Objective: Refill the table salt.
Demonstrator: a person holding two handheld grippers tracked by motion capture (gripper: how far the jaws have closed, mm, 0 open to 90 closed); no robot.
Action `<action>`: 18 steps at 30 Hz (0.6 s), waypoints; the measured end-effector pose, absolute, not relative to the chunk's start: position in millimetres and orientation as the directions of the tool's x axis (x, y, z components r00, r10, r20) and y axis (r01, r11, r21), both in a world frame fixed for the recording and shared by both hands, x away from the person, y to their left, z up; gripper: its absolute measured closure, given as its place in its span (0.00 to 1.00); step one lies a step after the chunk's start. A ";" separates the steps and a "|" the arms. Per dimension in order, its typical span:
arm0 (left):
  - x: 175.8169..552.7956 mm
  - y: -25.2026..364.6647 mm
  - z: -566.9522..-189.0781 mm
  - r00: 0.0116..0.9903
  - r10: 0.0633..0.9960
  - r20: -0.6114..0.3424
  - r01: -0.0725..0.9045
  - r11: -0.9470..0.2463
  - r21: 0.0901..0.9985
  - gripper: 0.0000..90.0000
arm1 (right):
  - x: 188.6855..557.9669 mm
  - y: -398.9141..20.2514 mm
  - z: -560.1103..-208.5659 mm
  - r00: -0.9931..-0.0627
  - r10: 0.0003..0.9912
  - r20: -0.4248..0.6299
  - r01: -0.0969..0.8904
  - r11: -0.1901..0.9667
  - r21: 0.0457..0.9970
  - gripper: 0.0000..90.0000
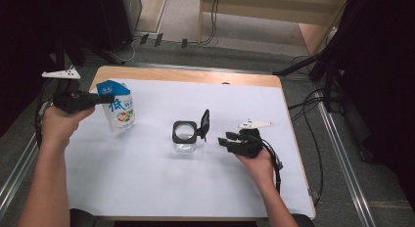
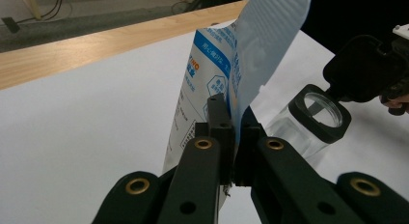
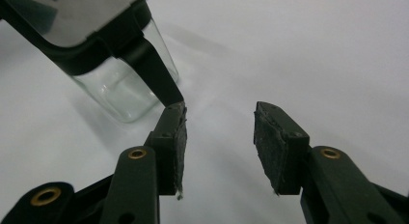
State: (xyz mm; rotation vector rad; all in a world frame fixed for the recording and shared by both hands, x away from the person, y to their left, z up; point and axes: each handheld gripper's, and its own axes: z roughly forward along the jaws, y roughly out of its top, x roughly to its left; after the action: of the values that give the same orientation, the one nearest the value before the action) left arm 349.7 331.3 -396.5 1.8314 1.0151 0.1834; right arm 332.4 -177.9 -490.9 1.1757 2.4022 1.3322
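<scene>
High view: the left gripper (image 1: pixel 100 99) clamps the top edge of the blue-and-white pouch (image 1: pixel 119 105) at the table's (image 1: pixel 147 178) left; a clear jar (image 1: pixel 185 137), lid (image 1: pixel 204 123) flipped up, stands mid-table.

Left gripper view: the fingers (image 2: pixel 219 119) pinch the pouch (image 2: pixel 217 79); the jar (image 2: pixel 313 122) looks empty.

Right gripper view: the right gripper (image 3: pixel 219 130) stands partly open, one finger touching the lid's tab (image 3: pixel 154 74).

In the left gripper view, your left gripper (image 2: pixel 231 137) covers the lower middle of the pouch (image 2: pixel 226 64), and the picture's top edge cuts off the pouch's upper end. The small print on the pouch is too fine to read. Right of the pouch, the jar (image 2: pixel 308 127) has its base hidden behind your gripper's arm. In the right gripper view, the top-left corner crops the jar's lid (image 3: pixel 72 21), and a blurred hinge tab hides part of the glass.
</scene>
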 end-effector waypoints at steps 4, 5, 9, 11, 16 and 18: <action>346.5 322.8 -391.8 0.649 0.706 -0.283 0.549 -0.177 0.817 1.00 | 327.9 -178.1 -483.1 -0.689 0.684 0.241 0.555 0.284 0.782 0.62; 345.8 321.2 -391.3 0.649 0.703 -0.292 0.552 -0.171 0.816 1.00 | 326.1 -177.7 -481.4 -0.694 0.679 0.240 0.553 0.288 0.782 0.62; 341.1 316.0 -386.1 0.653 0.696 -0.298 0.548 -0.162 0.821 1.00 | 317.3 -173.9 -476.9 -0.712 0.660 0.240 0.539 0.294 0.789 0.63; 339.1 314.3 -384.0 0.651 0.695 -0.304 0.550 -0.157 0.821 1.00 | 313.1 -171.5 -474.7 -0.726 0.646 0.237 0.527 0.301 0.795 0.63; 333.4 309.1 -380.2 0.663 0.688 -0.295 0.540 -0.167 0.825 1.00 | 296.7 -162.6 -463.8 -0.754 0.611 0.241 0.514 0.320 0.796 0.67; 332.1 308.1 -379.8 0.666 0.685 -0.296 0.540 -0.168 0.825 1.00 | 288.4 -158.7 -457.7 -0.773 0.588 0.238 0.497 0.327 0.804 0.68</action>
State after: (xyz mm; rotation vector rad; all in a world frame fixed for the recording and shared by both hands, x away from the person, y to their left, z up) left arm 332.1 308.1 -379.8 1.8370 0.9718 0.1740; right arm 288.4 -158.7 -457.7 1.0176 2.4791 1.4465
